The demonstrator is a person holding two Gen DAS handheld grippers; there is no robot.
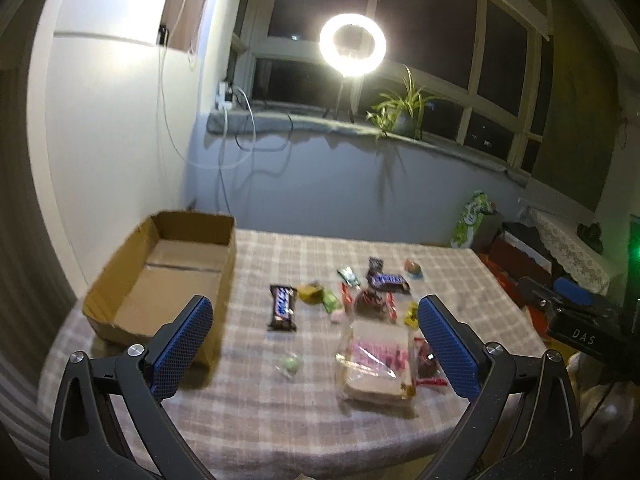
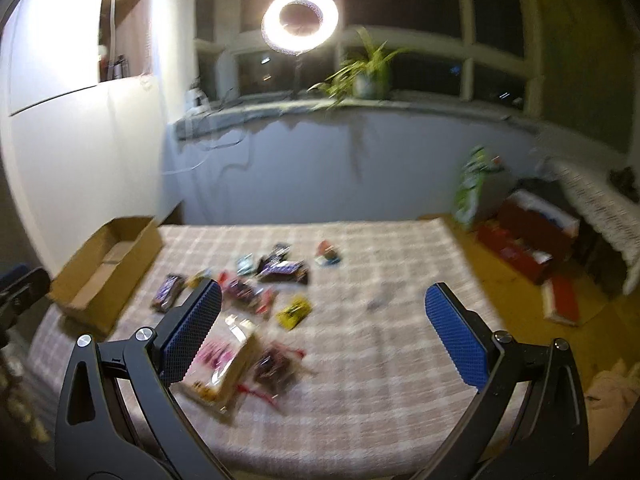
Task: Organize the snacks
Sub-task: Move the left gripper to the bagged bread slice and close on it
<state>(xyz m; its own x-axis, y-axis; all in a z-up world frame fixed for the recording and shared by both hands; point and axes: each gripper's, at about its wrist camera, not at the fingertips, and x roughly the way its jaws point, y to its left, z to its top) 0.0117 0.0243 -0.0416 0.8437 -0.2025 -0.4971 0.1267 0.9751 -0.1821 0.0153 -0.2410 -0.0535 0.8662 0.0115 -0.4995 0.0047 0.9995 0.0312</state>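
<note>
Left wrist view is looking down over a tabletop [image 1: 280,400] covered in a pale checked cloth. The left claw [image 1: 316,344] is hovering above the near edge with its blue pads standing wide apart, gripping nothing. An open cardboard box [image 1: 132,304] is sitting at the left edge, its flaps up and its brown floor showing. Just beside the box, toward the middle, a brown chocolate bar [image 1: 283,307] is lying flat. A second, darker chocolate bar [image 1: 387,281] is lying farther back among small scattered sweets. Nearer the front edge, a clear bag of wafers [image 1: 376,364] is resting with a dark red-trimmed packet [image 1: 428,366] touching its right side. A small green candy [image 1: 289,365] is sitting alone between the bag and the box. The right claw's black body [image 1: 580,320] is showing at the right edge of this view.

Right wrist view is badly blurred. The right claw [image 2: 324,336] is hanging over the near right part of the tabletop [image 2: 380,380], pads wide apart and holding nothing. The same snack pile is lying to its left, with a yellow packet [image 2: 294,312] near the middle and the box [image 2: 104,272] at the far left edge. A ring lamp [image 2: 300,20] and a potted plant [image 2: 366,72] are standing on the windowsill behind.
</note>
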